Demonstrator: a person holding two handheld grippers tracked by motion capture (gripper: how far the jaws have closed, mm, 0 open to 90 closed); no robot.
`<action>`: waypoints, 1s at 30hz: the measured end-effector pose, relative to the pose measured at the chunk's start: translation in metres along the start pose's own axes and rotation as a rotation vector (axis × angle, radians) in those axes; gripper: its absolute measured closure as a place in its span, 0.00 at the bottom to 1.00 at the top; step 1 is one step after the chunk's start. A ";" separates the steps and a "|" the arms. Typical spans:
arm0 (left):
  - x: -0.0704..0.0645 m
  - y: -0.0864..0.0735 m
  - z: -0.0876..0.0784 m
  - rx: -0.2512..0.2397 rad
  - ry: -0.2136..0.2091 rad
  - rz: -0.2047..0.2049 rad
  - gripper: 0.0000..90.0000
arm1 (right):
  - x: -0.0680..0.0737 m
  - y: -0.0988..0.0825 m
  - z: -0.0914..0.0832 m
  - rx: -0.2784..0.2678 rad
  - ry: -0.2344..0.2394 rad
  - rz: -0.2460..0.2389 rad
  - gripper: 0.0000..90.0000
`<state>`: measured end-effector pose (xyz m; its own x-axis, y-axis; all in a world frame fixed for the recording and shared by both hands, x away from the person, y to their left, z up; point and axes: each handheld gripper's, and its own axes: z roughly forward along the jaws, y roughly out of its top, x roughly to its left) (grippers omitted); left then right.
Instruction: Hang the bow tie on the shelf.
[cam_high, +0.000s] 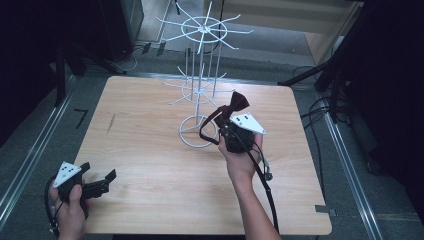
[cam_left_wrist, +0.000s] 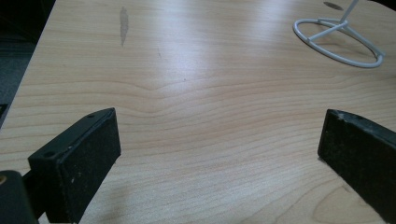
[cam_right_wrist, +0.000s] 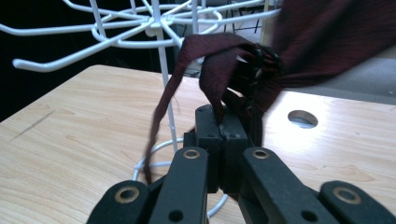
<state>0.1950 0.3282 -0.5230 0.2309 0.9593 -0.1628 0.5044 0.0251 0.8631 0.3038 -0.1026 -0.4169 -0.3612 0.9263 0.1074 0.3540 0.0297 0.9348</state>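
Both grippers show from the high view: the left gripper (cam_high: 97, 181) rests low at the near left corner of the table (cam_high: 150, 200), jaws apart and empty, while the right gripper (cam_high: 231, 121) is raised beside the white wire rack (cam_high: 199, 95), clamped on a dark red bow tie (cam_high: 235, 104) whose strap loops down toward the rack's ring base.

From the left gripper view, the jaws stand wide over bare wood, the ring base (cam_left_wrist: 338, 43) far off.

From the right gripper view, the jaws meet on the strap (cam_right_wrist: 212, 74), just below the rack's lower arms (cam_right_wrist: 93, 44).

Hanging seems in hand; next, the strap loop likely needs lifting over an arm's tip.
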 end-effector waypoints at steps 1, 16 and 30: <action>0.000 0.000 0.000 0.001 0.001 -0.002 0.00 | -0.002 0.002 -0.004 -0.009 -0.007 0.001 1.00; 0.000 0.000 0.000 0.003 0.000 0.000 0.00 | -0.010 0.012 -0.002 -0.009 -0.026 -0.001 1.00; 0.000 0.000 0.000 0.001 -0.004 -0.004 0.00 | 0.011 -0.004 0.023 0.035 0.008 -0.006 1.00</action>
<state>0.1952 0.3286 -0.5231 0.2325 0.9580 -0.1680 0.5059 0.0284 0.8621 0.3179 -0.0837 -0.4268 -0.3705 0.9230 0.1043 0.3820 0.0490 0.9229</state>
